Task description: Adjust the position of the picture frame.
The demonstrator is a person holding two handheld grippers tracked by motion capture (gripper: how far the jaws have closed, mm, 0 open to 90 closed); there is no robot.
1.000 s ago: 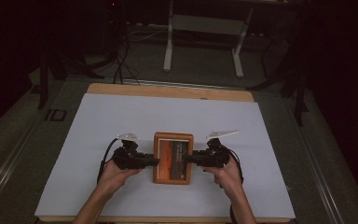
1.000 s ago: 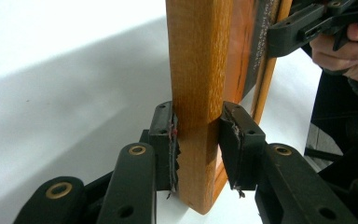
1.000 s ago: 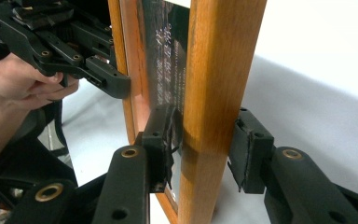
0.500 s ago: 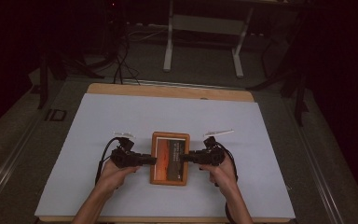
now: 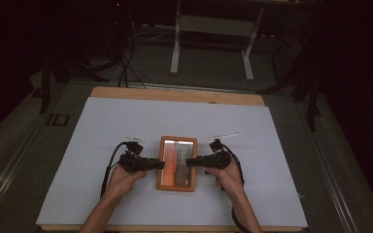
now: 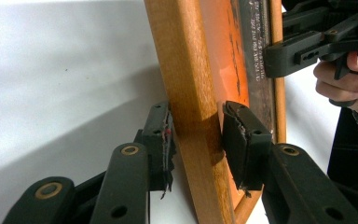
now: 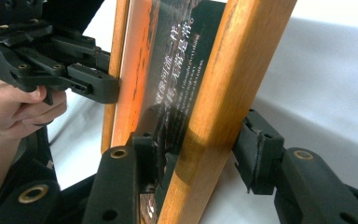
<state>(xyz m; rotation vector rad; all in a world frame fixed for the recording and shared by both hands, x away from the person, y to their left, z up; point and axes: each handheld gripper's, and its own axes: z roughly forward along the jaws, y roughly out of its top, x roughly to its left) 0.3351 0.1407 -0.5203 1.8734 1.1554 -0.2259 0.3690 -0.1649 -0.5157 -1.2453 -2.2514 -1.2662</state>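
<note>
My forearms come in from the near edge of the white table (image 5: 102, 126), one hand on each tool, and the wooden picture frame (image 5: 177, 163) lies between them, a little nearer than the middle of the sheet, its long sides running near to far.

My left gripper (image 6: 193, 140) straddles the left rail of the frame: one pad sits on the outside of the wood, the other on the inner side over the orange print, and both look pressed against it, so I take it as clamped on the frame. My right gripper (image 7: 200, 144) does the same on the right rail. The inner pad there lies over the dark printed panel with pale lettering. The outer pad seems just against the wood, though the contact is less plain than on the left.

From above, the two tools point at each other across the frame, roughly level with its middle. In the gripper views a shadow falls under the rail, so I judge the frame to be tilted or raised off the sheet rather than lying flat, though I cannot be sure how much.

To do this well, I would keep both grips at the same height along the rails, so the frame cannot swing around one of them. I would squeeze on the wood, not on the glazed face, since the inner pads could slip there. Both hands should move together, at one pace.

Beyond the frame the sheet runs to a bare wooden strip (image 5: 175, 94) at the far edge of the table.
</note>
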